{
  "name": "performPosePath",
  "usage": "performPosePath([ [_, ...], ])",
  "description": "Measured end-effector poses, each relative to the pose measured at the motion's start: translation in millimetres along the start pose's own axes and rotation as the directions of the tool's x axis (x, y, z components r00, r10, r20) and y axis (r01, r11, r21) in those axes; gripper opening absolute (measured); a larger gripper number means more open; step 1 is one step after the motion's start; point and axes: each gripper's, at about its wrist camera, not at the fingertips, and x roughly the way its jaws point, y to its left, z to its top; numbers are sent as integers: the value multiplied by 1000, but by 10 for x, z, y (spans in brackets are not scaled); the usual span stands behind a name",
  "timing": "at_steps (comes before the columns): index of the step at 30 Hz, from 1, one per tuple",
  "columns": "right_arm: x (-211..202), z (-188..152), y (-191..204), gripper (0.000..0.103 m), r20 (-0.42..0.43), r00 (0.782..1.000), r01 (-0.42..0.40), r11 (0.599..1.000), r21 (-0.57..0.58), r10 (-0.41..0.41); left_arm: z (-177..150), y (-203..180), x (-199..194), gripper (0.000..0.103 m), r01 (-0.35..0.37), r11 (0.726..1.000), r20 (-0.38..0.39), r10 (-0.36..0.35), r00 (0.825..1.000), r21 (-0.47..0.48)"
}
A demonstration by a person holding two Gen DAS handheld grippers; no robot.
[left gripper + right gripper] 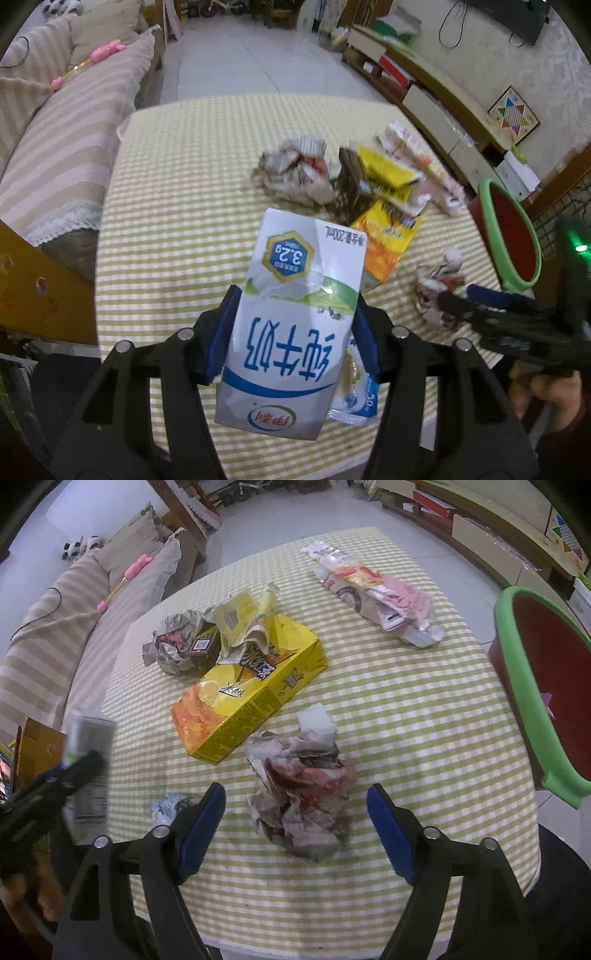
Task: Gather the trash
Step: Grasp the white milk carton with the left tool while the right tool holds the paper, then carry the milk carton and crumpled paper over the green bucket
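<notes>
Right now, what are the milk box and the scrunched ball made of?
The milk box looks like glossy coated cardboard: printed, dented, with folded edges. The scrunched ball looks like thin printed paper, maybe newspaper: matte, grey and red, with sharp wrinkles.

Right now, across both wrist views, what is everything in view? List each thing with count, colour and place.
milk carton: 1, white and blue, clamped in the left hand-held gripper
yellow box: 1, yellow-orange, table centre
crumpled paper balls: 2, grey-red, one between the right pads, one far left
pink wrapper: 1, far right on the table
small plastic wrapper: 1, blue-white, near edge
bin: 1, red with green rim, right of the table
table: 1, yellow-white check cloth
left hand-held gripper: shut on carton
right hand-held gripper: open
</notes>
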Motion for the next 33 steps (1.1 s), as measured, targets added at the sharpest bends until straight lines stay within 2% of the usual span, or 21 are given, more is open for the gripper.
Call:
performPosePath([
  [5,101,11,56,80,-5,1000,6,1000,-14,-6,86,-123,-184,55,4,1000,41,-4,999,11],
  [6,105,10,58,75,0,1000,8,1000,-16,-9,101,-150,-201,55,8,1000,46,-8,999,13],
  [7,100,8,56,69,6,1000,12,1000,-21,-12,94,-153,-226,55,8,1000,49,-9,999,16],
  [8,98,11,59,52,9,1000,15,1000,-27,-14,98,-171,-240,55,8,1000,52,-9,999,21],
  [9,91,11,55,41,7,1000,7,1000,-27,-6,82,-198,-229,55,7,1000,52,-8,999,23],
  [10,74,13,46,40,11,1000,-2,1000,-24,2,74,-202,-233,55,8,1000,52,-9,999,23],
  [12,2,18,18,11,24,999,-43,999,-11,43,68,-185,-196,55,11,1000,47,-12,999,17],
  [17,-214,11,-6,6,72,995,-62,998,-6,62,71,-190,-186,55,21,1000,39,-22,999,10],
  [33,-724,-19,-82,6,188,979,-80,996,27,74,128,-307,-274,55,40,999,68,-42,997,32],
])
